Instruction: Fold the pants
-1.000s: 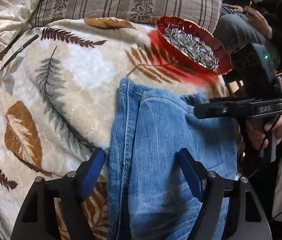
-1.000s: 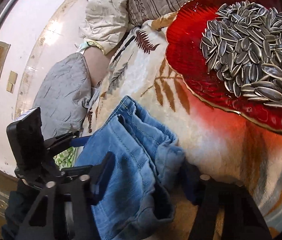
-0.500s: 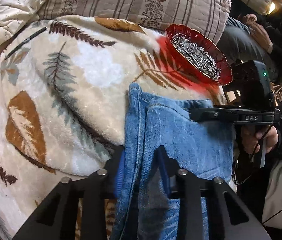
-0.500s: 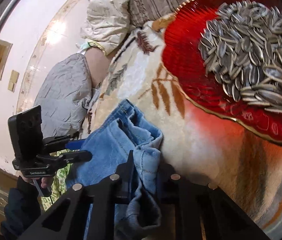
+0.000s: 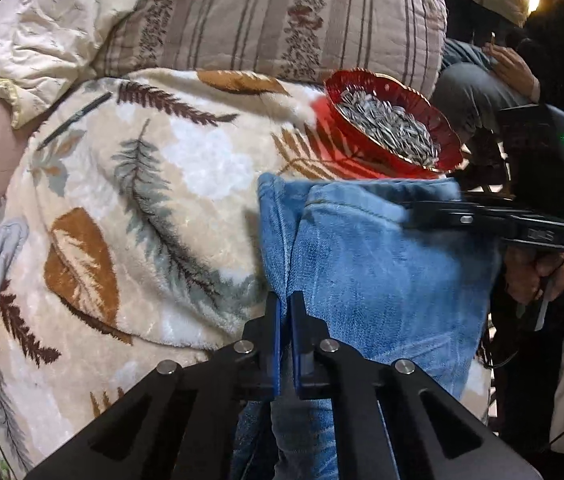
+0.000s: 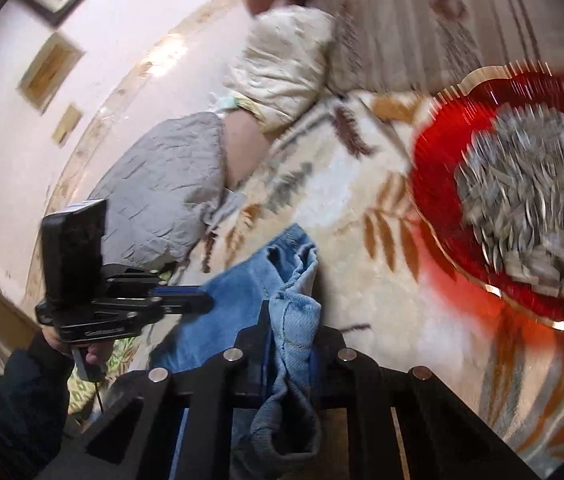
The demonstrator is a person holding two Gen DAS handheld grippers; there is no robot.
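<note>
Your left claw (image 5: 285, 312) is clenched on the jeans' (image 5: 382, 272) left edge. Your right claw (image 6: 292, 320) is clamped on a bunched fold at their other side. The jeans hang between both claws over the leaf-print blanket (image 5: 130, 200), just below the red dish (image 5: 446, 152) of seeds (image 5: 386, 128).

The pants (image 5: 382, 272) between the black fingers (image 5: 270, 320) are light blue with pale faded streaks. Past the jaws, the fuzzy blanket (image 5: 142, 200) is cream with brown, orange and grey-green leaves and feathers, and the bowl (image 5: 394, 132) is shiny red with a gold edge, full of grey and white striped seeds (image 5: 390, 128). Farther back, the pillow (image 5: 282, 16) is beige with brown stripes and flowers.
</note>
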